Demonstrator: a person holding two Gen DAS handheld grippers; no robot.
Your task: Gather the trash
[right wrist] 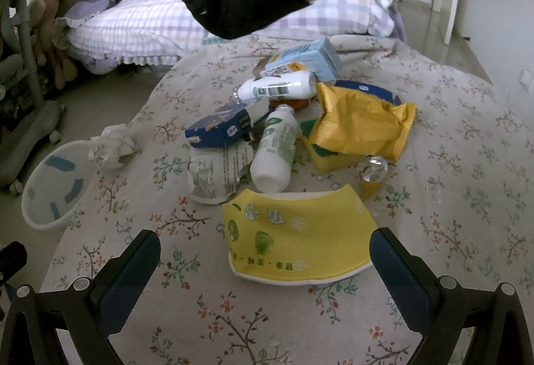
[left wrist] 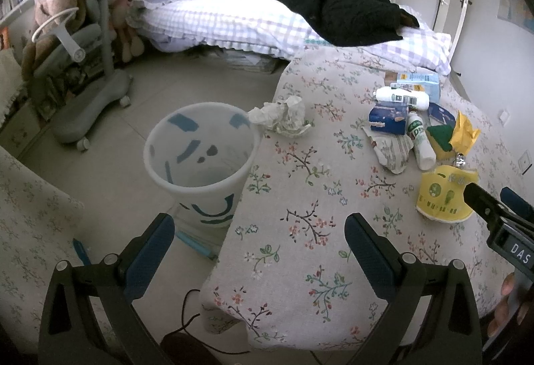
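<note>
A pile of trash lies on the floral tablecloth (right wrist: 450,164): a flattened yellow paper cup (right wrist: 293,238), white bottles (right wrist: 273,151), a dark blue carton (right wrist: 220,128), a yellow bag (right wrist: 360,124), a light blue box (right wrist: 310,57) and a torn printed wrapper (right wrist: 217,174). Crumpled paper (left wrist: 283,114) rests at the table's left edge. A white bin with blue marks (left wrist: 200,158) stands on the floor beside the table. My left gripper (left wrist: 260,231) hangs open over the table edge by the bin. My right gripper (right wrist: 263,251) is open, just short of the yellow cup.
A bed with a checked quilt (left wrist: 233,21) and a black garment (left wrist: 347,11) lies beyond the table. A grey wheeled chair (left wrist: 83,81) stands at the left on the floor. A black cable (left wrist: 187,315) runs under the table's near corner.
</note>
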